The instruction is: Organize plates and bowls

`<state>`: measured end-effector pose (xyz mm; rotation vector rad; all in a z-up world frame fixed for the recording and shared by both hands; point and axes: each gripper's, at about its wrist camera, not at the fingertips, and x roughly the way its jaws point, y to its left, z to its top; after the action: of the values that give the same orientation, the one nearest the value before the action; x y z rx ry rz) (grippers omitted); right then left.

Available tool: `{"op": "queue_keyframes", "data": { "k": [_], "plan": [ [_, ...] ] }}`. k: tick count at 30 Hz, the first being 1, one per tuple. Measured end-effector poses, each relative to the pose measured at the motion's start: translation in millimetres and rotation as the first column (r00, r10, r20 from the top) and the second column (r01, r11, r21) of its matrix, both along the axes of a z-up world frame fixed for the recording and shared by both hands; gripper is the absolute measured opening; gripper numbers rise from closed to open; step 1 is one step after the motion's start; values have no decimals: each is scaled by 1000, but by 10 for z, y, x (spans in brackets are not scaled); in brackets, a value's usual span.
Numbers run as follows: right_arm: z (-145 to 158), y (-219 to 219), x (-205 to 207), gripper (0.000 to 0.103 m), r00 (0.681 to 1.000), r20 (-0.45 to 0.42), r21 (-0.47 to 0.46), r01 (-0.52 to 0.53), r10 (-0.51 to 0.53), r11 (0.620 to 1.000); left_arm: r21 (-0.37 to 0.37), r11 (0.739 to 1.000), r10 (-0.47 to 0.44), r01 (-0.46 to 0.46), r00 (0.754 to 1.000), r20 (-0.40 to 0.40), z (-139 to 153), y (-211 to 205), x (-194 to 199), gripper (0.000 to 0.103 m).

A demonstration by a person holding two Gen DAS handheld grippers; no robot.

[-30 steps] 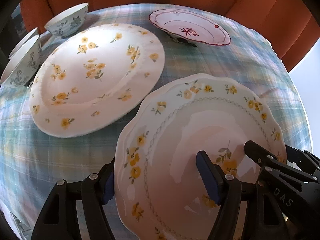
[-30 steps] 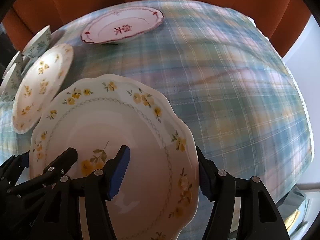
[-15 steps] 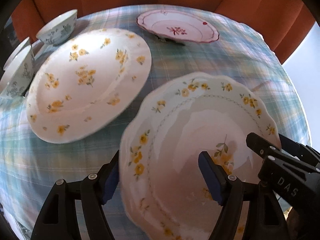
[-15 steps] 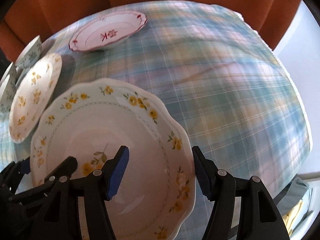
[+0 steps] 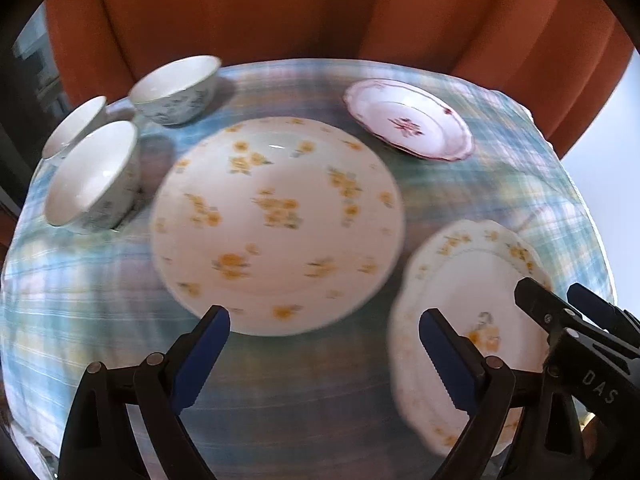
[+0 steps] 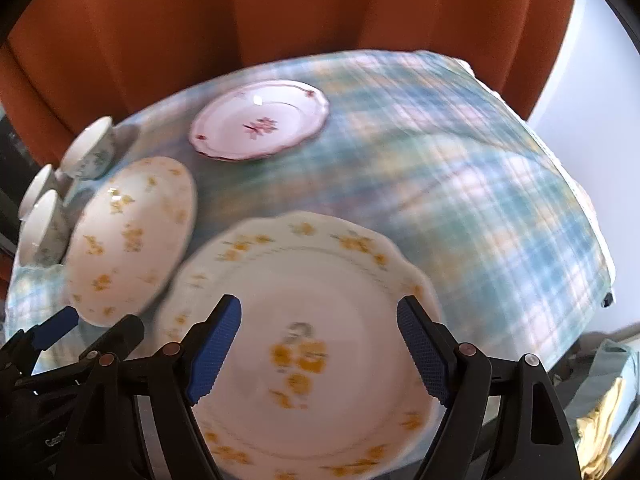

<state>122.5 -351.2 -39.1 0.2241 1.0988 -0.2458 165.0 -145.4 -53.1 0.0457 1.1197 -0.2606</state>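
Note:
A scalloped plate with yellow flowers (image 6: 304, 320) lies on the plaid tablecloth (image 6: 460, 184) at the near edge; it also shows at the right of the left wrist view (image 5: 472, 280). My right gripper (image 6: 320, 344) is open above it, fingers spread, not touching. My left gripper (image 5: 324, 356) is open and empty, just in front of a large round yellow-flowered plate (image 5: 276, 220). A smaller red-trimmed plate (image 5: 408, 120) sits at the back. Three white bowls with blue-green print (image 5: 92, 172) stand at the back left.
Orange curtains (image 5: 320, 12) hang behind the table. The table's right edge (image 6: 600, 260) drops off to a floor with a crumpled cloth (image 6: 608, 400). The right gripper's body (image 5: 576, 336) shows at the right of the left wrist view.
Both grippers let go of the scalloped plate and pulled back and up. The plate now lies flat on the cloth. The left gripper shifted left toward the large round plate.

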Motion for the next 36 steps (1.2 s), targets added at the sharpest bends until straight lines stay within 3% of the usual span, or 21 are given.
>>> {"op": "queue_keyframes", "data": {
  "k": [6,12,22,29,36],
  "plan": [
    [103,333,214,83,999,23,24,-46,46,999,18,999,46,-46,999,12,72,328,187,97],
    [87,580,559,83,995,30,53,-94,92,994,39,994,106,-105,994,-33,-37,532,455,97],
    [-310,772,1108,83,987,-25,104,-155,158,982,77,989,131,-126,989,-68,-320,420,763,92],
    [-532,797,1372,81,982,-48,103,-177,182,979,132,984,123,-122,992,6,-341,366,869,92],
    [-607,885,1586,72,977,-51,127,-198,206,972,162,974,160,-160,987,10,-371,437,981,92]
  ]
}}
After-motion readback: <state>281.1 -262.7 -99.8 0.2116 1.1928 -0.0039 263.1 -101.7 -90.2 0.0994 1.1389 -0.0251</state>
